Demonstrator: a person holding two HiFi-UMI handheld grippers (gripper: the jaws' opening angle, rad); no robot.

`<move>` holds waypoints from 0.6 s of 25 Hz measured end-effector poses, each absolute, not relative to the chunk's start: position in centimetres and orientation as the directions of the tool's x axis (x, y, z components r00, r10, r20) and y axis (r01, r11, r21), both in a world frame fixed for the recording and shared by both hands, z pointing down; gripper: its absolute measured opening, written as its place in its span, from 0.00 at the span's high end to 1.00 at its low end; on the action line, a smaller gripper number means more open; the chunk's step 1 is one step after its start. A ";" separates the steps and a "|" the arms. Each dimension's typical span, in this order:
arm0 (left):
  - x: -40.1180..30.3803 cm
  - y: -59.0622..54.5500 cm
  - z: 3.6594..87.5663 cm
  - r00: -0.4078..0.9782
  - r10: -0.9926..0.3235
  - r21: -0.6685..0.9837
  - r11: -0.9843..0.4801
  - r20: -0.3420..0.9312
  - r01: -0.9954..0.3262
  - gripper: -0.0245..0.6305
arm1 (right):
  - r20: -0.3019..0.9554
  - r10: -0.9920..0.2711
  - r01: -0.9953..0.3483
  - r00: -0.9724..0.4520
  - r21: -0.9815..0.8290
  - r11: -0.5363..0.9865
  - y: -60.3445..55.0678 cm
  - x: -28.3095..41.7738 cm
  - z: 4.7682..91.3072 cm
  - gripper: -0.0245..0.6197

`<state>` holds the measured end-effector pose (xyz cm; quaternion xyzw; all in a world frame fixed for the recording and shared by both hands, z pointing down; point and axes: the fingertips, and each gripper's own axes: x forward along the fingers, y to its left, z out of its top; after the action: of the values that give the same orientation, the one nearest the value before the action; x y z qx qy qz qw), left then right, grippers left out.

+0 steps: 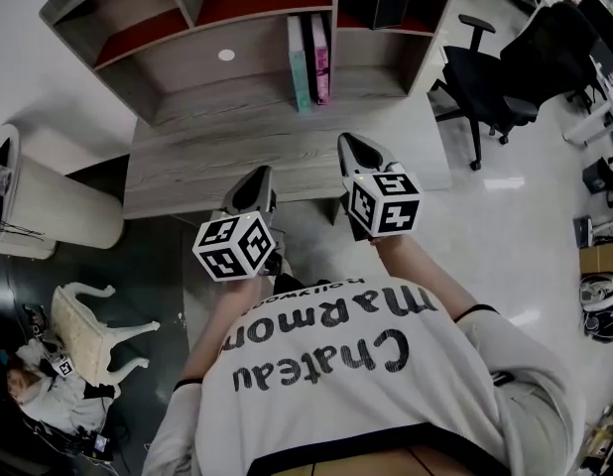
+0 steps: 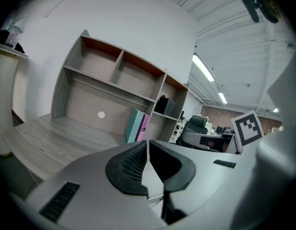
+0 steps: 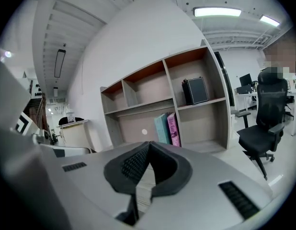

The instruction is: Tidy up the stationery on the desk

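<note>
Head view: my left gripper [image 1: 259, 175] and right gripper [image 1: 349, 145] are closed, holding nothing. The surface [image 1: 207, 162] looks tidy, so I think nothing needs grabbing next.

The grey wood-grain desk [image 1: 237, 162] carries an open shelf unit [image 1: 178, 92] along its rear edge; the rest of the tabletop, out to the front edge, is bare; at the rear, towards the right corner, a teal book [image 1: 299, 62] and a pink book [image 1: 320, 58] stand upright on the tabletop, touching, beside the unit's right divider; a black box [image 1: 378, 3] sits on the upper right shelf.
</note>
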<state>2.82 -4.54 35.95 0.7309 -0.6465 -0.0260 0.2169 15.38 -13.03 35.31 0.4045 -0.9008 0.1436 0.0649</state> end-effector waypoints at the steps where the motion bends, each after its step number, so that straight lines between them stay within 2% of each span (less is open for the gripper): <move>1: 3.1 -4.4 36.0 0.161 -0.957 0.350 -0.069 0.241 -0.934 0.92 | 0.235 -0.707 -0.745 -0.667 -0.200 0.636 -12.8 15.5 35.3 0.94; 15: 5.5 -1.5 35.6 0.119 -0.967 0.335 -0.038 0.226 -0.941 0.92 | 0.244 -0.692 -0.732 -0.679 -0.163 0.661 -10.3 17.6 36.0 0.94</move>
<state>5.50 -1.53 35.64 0.7196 -0.6629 -0.0311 0.2042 17.57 -10.29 35.99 0.3923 -0.9078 0.1247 0.0805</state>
